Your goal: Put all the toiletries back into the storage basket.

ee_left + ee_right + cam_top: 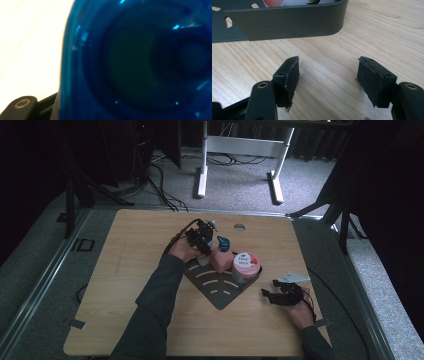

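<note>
Left claw (204, 240) pinching a blue bottle (140, 62) at the back of the grey tray (220, 292), pink bottle (221, 260) just beside it, right claw (328, 75) spread wide, empty, over the bench (332, 100) near the tray's corner

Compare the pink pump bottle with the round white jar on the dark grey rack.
The pink pump bottle is squarish, with a blue pump head on top; the round white jar is low, cylindrical and capped by a flat printed lid. The bottle stands beside the left gripper, which is at a blue bottle; the jar stands at the rack's end nearer the open right gripper. Both stand upright on the dark grey rack.
</note>
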### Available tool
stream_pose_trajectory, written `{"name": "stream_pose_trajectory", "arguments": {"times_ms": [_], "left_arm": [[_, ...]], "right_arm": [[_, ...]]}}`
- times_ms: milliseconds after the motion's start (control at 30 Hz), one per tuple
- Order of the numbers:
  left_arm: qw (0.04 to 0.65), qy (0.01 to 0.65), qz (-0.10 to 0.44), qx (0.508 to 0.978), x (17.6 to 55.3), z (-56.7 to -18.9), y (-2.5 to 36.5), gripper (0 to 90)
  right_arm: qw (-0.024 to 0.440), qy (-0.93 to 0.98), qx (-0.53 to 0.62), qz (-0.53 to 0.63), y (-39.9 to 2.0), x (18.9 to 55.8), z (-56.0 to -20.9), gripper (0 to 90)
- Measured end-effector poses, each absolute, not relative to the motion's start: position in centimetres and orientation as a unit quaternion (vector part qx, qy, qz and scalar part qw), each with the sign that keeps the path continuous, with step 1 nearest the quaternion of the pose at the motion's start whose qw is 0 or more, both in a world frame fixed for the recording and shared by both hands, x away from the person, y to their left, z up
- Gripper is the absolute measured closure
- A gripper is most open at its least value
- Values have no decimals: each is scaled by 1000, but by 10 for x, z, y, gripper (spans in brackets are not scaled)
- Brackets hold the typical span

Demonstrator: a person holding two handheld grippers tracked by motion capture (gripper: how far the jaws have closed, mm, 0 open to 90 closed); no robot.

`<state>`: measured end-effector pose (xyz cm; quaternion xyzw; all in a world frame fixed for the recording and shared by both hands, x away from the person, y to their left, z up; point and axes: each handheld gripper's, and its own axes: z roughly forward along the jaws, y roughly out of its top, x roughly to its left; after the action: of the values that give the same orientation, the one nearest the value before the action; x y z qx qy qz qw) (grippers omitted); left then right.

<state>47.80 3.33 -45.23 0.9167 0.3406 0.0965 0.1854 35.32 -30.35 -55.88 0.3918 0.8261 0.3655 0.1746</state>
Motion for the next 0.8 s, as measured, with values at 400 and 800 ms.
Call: {"name": "stream_pose_trajectory", "arguments": {"times_ms": [400,800], "left_arm": [[190,349,79,914,480,-455,36,455],[197,356,78,910,475,-448,43,426]], "right_arm": [[175,826,392,366,-303,353,-559,340],[175,826,392,365,-303,353,-559,340]]}}
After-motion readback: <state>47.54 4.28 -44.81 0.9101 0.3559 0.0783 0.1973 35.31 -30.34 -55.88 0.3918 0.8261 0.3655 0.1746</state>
